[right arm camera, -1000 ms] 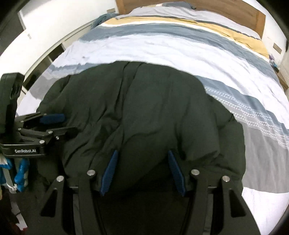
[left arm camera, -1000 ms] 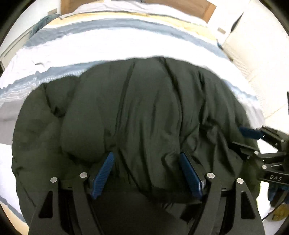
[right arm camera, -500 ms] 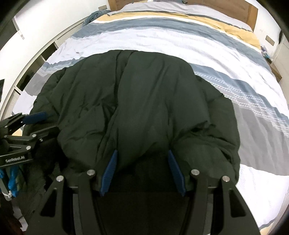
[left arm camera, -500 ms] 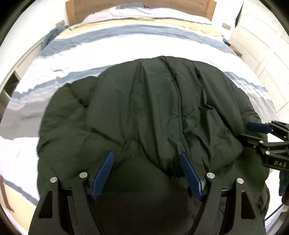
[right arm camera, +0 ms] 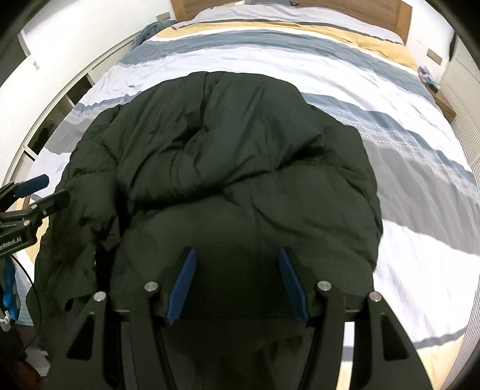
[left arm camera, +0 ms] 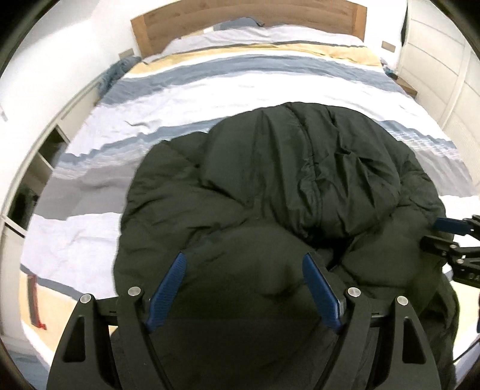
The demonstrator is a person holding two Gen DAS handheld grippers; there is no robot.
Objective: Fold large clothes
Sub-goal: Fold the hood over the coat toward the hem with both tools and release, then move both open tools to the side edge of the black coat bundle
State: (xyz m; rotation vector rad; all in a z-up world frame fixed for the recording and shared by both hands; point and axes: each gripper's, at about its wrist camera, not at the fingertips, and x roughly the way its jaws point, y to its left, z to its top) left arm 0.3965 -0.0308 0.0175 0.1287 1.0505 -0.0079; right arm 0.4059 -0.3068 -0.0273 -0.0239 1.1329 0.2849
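Note:
A large black padded jacket [left arm camera: 285, 186] lies bunched on the near end of the bed, its far part folded over the near part; it also shows in the right wrist view [right arm camera: 240, 156]. My left gripper [left arm camera: 244, 261] is open, jaws wide apart above the jacket's near bulge. My right gripper [right arm camera: 237, 255] is open above the jacket's near edge. The right gripper also shows at the right edge of the left wrist view [left arm camera: 444, 232], and the left gripper at the left edge of the right wrist view [right arm camera: 45, 189].
The bed [left arm camera: 240, 84] has a striped white, grey-blue and tan cover and a wooden headboard [left arm camera: 240, 18]. White shelves [left arm camera: 33, 168] run along the left side. A white wardrobe [left arm camera: 441, 75] stands on the right. A small bedside table [right arm camera: 444, 99] is at the far right.
Both grippers have pulled back and risen away from the jacket. More of the bed and headboard is in view. The jacket's top layer now lies folded over the near part.

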